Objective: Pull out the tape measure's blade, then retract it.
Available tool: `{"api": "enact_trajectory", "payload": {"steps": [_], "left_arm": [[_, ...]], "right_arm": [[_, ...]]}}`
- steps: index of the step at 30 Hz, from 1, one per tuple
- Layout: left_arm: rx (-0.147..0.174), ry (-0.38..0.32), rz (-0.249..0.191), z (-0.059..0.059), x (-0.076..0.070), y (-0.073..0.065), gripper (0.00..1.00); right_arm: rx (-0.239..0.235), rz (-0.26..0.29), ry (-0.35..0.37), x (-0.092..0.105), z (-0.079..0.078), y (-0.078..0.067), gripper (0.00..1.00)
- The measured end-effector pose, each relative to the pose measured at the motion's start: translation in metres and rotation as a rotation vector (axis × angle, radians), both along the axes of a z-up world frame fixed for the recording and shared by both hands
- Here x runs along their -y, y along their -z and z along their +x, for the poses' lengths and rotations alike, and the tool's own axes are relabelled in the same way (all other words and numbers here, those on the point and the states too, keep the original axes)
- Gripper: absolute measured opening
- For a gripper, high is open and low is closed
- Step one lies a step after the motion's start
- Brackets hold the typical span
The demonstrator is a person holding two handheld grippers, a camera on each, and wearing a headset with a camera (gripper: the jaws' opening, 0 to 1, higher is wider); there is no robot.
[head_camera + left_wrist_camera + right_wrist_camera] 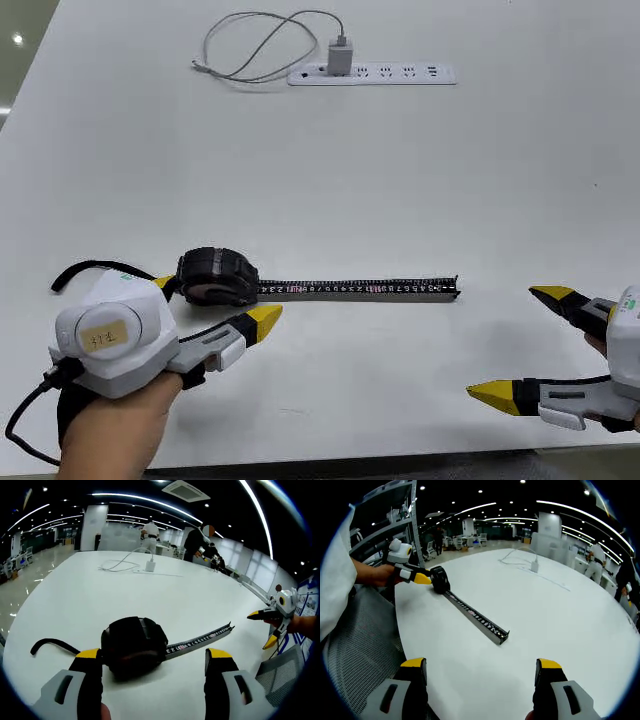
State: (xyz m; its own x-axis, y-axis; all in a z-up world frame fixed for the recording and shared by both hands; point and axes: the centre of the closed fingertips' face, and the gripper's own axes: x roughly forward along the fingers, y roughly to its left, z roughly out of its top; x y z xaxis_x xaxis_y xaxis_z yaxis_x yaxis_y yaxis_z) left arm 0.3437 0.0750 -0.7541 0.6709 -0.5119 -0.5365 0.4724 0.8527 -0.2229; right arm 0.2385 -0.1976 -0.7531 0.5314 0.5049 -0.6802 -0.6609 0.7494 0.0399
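My left gripper (215, 300) gapes wide, the tape measure case (217, 277) between its tips, its blade (360, 290) lying extended toward 3 o'clock. At 4 o'clock from the blade's tip, my right gripper (520, 343) gapes empty.

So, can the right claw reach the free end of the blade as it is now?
Probably yes. The right claw is open, and only bare table lies between it and the blade's end; nothing stands in the way.

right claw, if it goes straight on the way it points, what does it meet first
Most likely the hooked end of the tape measure's blade, lying on the white table ahead of the right claw; depth is unclear.
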Motion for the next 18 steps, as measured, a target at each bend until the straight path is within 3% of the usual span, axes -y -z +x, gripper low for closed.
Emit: {"api": "enact_trajectory", "payload": {"steps": [18], "left_arm": [[0.000,-0.072,0.025,0.014,0.000,0.003,0.78]], "right_arm": [[0.001,-0.068,-0.097,0.004,0.021,0.006,0.69]]}}
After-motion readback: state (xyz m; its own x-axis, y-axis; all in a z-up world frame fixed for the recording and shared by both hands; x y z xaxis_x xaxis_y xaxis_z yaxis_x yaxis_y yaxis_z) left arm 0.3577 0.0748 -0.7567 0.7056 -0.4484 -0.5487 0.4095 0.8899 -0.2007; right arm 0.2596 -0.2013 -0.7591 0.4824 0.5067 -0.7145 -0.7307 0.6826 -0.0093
